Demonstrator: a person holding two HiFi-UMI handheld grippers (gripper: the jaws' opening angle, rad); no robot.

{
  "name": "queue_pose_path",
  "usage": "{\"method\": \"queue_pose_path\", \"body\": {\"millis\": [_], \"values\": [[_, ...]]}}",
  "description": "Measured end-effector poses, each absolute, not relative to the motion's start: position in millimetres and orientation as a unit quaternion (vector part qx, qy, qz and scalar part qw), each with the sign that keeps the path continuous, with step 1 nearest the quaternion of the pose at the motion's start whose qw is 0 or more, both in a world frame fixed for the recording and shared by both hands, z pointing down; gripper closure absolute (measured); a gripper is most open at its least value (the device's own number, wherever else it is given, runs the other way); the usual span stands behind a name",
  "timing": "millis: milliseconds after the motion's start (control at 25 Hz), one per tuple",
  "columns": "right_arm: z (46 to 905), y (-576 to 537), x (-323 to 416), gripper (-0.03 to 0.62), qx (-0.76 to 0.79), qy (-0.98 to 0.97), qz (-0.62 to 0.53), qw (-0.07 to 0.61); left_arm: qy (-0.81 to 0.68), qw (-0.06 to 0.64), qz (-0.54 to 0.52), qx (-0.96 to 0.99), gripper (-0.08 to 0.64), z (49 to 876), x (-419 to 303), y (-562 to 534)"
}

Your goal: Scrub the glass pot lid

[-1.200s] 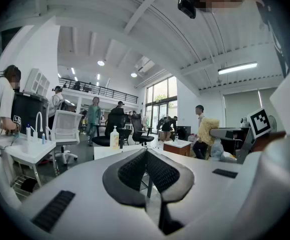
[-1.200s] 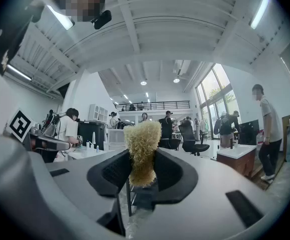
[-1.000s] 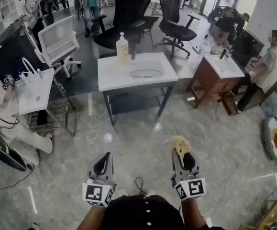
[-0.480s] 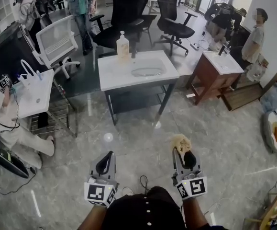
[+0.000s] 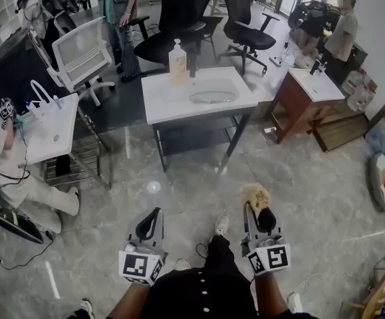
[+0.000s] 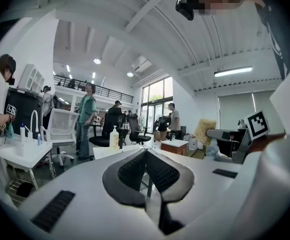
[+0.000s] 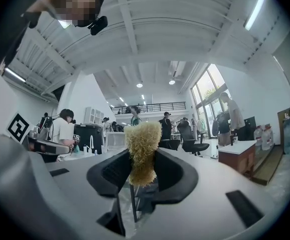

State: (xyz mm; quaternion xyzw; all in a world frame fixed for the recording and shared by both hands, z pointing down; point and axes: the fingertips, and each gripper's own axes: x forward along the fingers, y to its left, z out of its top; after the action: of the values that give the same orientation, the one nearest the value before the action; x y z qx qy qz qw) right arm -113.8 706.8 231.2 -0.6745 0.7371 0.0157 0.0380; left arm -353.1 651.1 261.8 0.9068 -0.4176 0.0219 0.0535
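Head view shows the glass lid (image 5: 212,96) lying in the sink table's (image 5: 169,105) basin at twelve o'clock, well apart from both grippers; right gripper (image 5: 253,208) pinches a yellow scrubber (image 5: 256,195); left gripper (image 5: 152,215) is clenched on nothing; unsteadied, the lid may skid under scrubbing; no writing is legible.
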Motion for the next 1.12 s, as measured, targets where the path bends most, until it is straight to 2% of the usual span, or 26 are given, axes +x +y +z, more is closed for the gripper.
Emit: {"method": "queue_pose_path", "body": {"millis": [320, 720, 1120], "values": [[243.8, 638.7, -85.1, 0.446, -0.665, 0.746, 0.014, 0.034, -0.436, 0.059, 0.028, 0.898, 0.534, 271.5, -329.5, 590.9], [237.1, 508.3, -19.9, 0.446, -0.645, 0.763, 0.019, 0.031, -0.455, 0.048, 0.029, 0.889, 0.534, 259.2, -263.5, 473.6], [237.3, 423.9, 54.0, 0.446, -0.633, 0.774, 0.020, 0.028, -0.475, 0.054, 0.032, 0.878, 0.534, 262.2, -198.5, 389.4]]}}
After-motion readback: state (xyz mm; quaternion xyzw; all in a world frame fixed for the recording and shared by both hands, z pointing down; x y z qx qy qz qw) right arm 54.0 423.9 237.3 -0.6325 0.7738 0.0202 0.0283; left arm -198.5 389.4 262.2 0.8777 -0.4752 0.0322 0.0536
